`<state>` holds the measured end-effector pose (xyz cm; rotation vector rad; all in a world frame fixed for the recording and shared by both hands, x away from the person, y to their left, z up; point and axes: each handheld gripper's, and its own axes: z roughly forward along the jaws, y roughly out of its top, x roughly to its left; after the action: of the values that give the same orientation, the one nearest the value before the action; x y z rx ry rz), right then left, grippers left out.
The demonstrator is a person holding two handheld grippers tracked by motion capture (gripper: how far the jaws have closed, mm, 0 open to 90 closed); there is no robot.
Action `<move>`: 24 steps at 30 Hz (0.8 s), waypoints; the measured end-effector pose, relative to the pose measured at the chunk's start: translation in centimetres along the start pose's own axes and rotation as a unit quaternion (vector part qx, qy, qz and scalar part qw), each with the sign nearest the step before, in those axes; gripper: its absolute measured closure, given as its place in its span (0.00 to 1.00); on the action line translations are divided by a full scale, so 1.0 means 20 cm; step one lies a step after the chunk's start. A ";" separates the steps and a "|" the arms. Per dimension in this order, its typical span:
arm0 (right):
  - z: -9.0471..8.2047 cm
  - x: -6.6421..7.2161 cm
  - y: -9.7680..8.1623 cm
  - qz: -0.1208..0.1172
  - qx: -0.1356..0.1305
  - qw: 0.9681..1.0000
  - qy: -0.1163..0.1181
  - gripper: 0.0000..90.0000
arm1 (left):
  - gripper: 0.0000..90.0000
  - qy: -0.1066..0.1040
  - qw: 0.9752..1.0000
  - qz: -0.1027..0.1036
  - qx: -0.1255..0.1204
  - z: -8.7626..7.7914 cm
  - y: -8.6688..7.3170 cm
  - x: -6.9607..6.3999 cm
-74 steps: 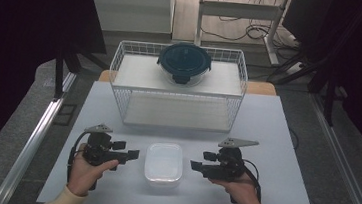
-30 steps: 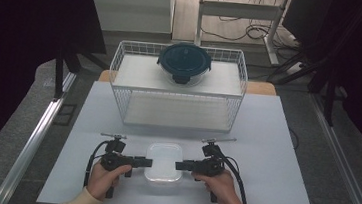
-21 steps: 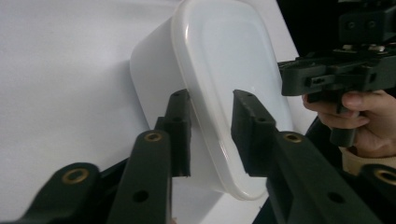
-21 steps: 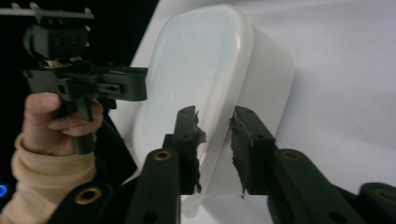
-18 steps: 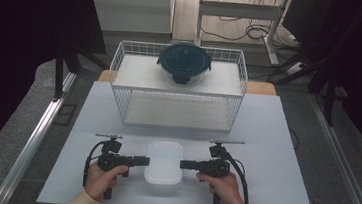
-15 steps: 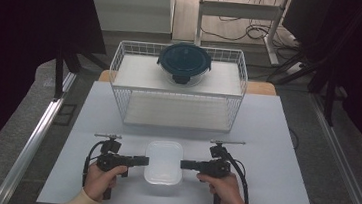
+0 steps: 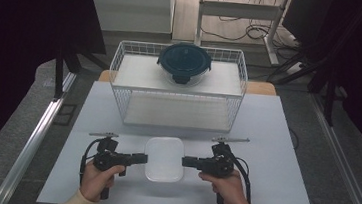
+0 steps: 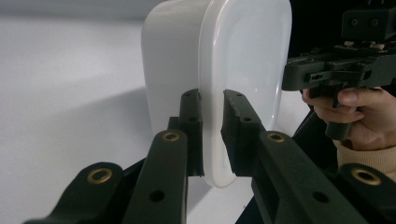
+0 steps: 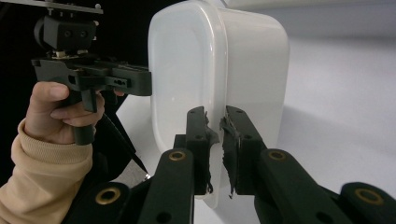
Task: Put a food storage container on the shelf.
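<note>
Nearest the person, both hands hold the white lidded container (image 7: 164, 158) between them at the front of the tabletop (image 7: 275, 141). The left gripper (image 7: 139, 158) has its jaws clamped on the rim at the container's left edge, and the right gripper (image 7: 189, 161) has its jaws clamped on the rim at the opposite edge; both pairs have just been closing onto that rim. In the left gripper view the container's lip (image 8: 212, 140) sits pinched between the two black jaws, and the right gripper view shows the same on its side, with a shadow under the box suggesting it is coming clear of the surface.

The step in hand looks like a two-handed lift. Farther back stands a white wire basket (image 7: 123, 59) with a round dark-lidded bowl (image 7: 184, 62) on its upper shelf. A likely next move is to carry the container level toward that basket, keeping both grips even so the thin rim does not slip or tilt.
</note>
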<state>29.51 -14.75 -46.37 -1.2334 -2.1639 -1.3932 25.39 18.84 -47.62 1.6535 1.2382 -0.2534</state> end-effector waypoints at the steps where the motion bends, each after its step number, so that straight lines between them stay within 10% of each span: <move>1: -0.01 0.01 0.00 -0.006 -0.002 1.000 0.000 0.90 | 0.88 0.000 1.000 0.003 -0.003 -0.01 0.00 -0.01; 24: -0.22 0.20 0.30 -0.084 -0.044 0.995 -0.017 0.89 | 0.88 -0.001 0.996 0.072 -0.044 -0.13 0.32 -0.26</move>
<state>30.95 -15.45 -38.19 -1.1339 -2.2992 -1.5599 27.34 18.10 -39.19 1.6558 1.1083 -0.1092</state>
